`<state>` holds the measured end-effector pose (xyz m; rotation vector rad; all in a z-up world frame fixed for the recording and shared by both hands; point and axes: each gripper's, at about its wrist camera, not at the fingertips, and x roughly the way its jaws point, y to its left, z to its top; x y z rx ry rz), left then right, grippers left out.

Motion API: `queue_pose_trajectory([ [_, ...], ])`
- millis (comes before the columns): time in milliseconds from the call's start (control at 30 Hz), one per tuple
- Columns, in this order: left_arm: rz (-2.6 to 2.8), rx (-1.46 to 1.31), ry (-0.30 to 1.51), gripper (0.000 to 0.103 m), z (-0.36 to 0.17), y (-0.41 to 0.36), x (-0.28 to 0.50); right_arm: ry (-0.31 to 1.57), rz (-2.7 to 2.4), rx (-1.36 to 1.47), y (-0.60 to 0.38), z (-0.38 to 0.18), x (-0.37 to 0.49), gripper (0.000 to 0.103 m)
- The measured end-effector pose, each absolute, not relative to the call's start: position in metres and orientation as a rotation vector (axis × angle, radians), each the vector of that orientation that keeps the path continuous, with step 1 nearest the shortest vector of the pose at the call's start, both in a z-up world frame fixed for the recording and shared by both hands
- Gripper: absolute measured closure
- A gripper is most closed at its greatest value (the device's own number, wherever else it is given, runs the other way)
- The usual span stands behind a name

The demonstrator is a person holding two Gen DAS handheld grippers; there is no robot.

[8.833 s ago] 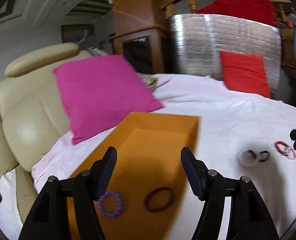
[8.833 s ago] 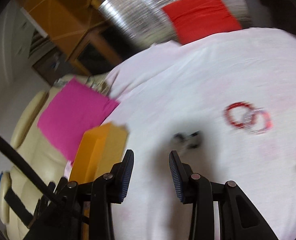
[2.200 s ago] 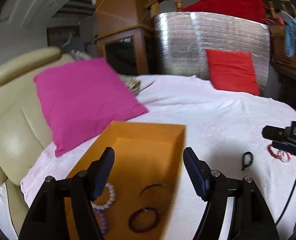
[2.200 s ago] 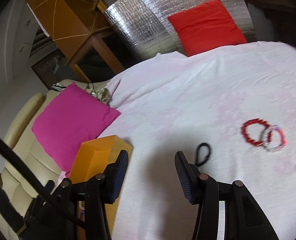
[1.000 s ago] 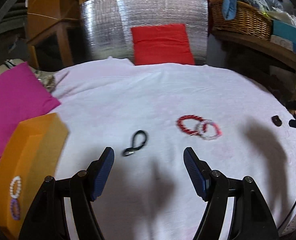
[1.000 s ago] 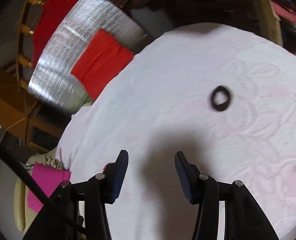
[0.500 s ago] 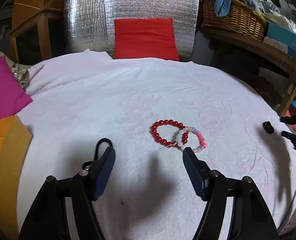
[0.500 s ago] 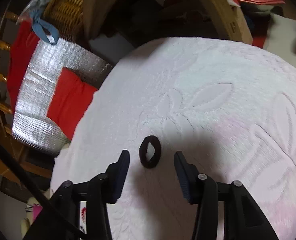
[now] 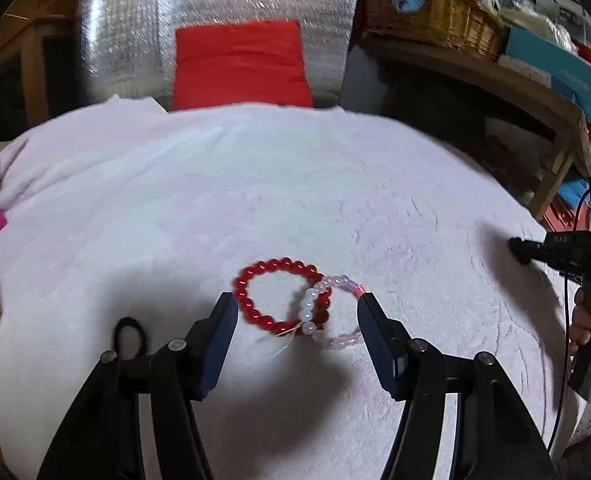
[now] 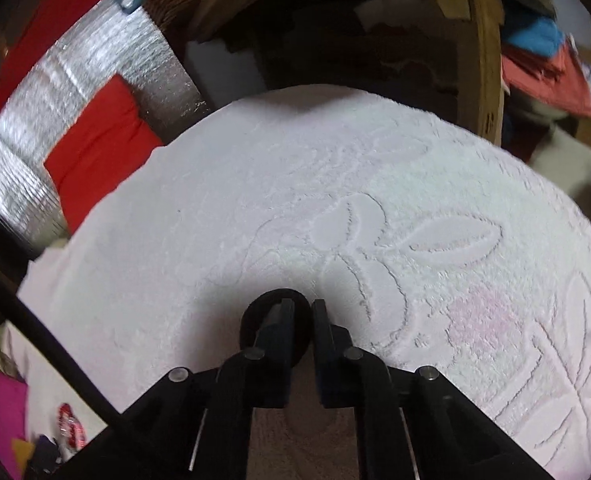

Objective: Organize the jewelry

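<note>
Two grippers are at work on the white towel-covered bed (image 9: 255, 184). The left gripper (image 9: 297, 322) is held wide apart, low over the cloth, and the red bead bracelet (image 9: 271, 300) is framed between its fingers, overlapped on its right by the pale pink-and-white bracelet (image 9: 335, 312). Both rings are lying flat, side by side across the gap, so the spread is nearly filled by the pair. A small black hair tie (image 9: 129, 334) is seen just left of the left finger. Over by the bed's right edge, the right gripper (image 10: 303, 312) is drawn nearly together on a black ring (image 10: 255, 316), with one finger passed through its hole and the band pinched. A straight closing is judged enough for the left.
</note>
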<state>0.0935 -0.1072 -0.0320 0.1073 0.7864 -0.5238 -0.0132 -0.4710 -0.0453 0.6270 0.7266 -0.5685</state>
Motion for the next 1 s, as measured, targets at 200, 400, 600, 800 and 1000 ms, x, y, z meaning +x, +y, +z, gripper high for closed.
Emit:
queue_pose_trajectory([
  [200, -0.537, 0.074, 0.813, 0.063, -0.040, -0.109, 0.106, 0.727, -0.551, 0.640, -0.466, -0.048, -0.015, 0.094],
  [400, -0.589, 0.103, 0.843, 0.081, -0.046, -0.122, 0.102, 0.729, -0.543, 0.656, -0.463, -0.046, -0.012, 0.094],
  [600, -0.610, 0.146, 0.828, 0.094, -0.041, -0.124, 0.091, 0.717, -0.506, 0.672, -0.458, -0.039, -0.013, 0.094],
  [800, -0.655, 0.143, 0.774, 0.094, -0.017, -0.115, 0.070, 0.679, -0.422, 0.692, -0.442, -0.022, -0.019, 0.094],
  [1000, -0.724, 0.125, 0.784, 0.094, -0.005, -0.101, 0.049, 0.679, -0.313, 0.736, -0.422, -0.014, -0.023, 0.094],
])
